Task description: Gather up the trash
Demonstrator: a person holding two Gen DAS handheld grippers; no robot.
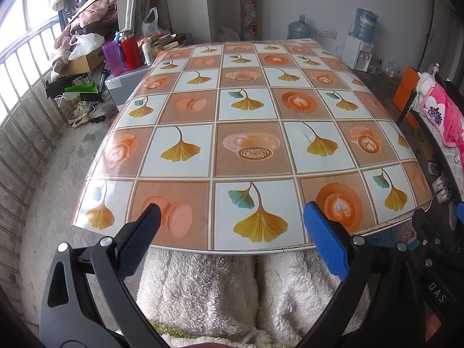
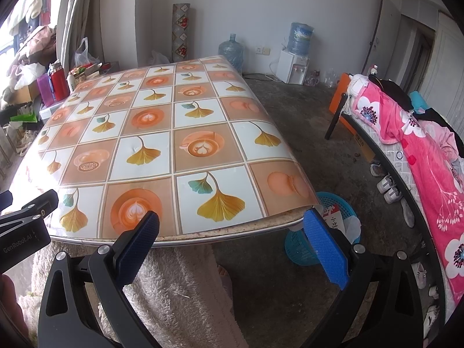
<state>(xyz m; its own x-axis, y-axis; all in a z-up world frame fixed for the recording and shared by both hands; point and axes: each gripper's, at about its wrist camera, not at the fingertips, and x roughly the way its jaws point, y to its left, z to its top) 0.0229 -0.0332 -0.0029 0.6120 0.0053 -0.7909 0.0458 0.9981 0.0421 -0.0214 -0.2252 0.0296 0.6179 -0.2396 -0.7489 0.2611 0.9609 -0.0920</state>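
A table (image 1: 246, 107) (image 2: 162, 127) with a glossy cloth of ginkgo-leaf and coffee-cup squares fills both views; no loose trash shows on it. My left gripper (image 1: 232, 214) hangs open over the table's near edge, nothing between its blue-padded fingers. My right gripper (image 2: 232, 223) is open too, at the table's near right corner. Under that corner, on the floor, stands a blue mesh basket (image 2: 345, 203) holding a red-and-white packet (image 2: 333, 217) and crumpled white paper (image 2: 355, 226). The left gripper's body (image 2: 26, 220) shows at the left edge of the right wrist view.
A person's legs in fluffy white trousers (image 1: 246, 290) sit below the table edge. Bottles and bags (image 1: 127, 49) crowd the far left corner by a railing. A bed with a pink floral blanket (image 2: 420, 150) and shoes (image 2: 388, 188) lies to the right; a water dispenser (image 2: 295, 58) stands at the back wall.
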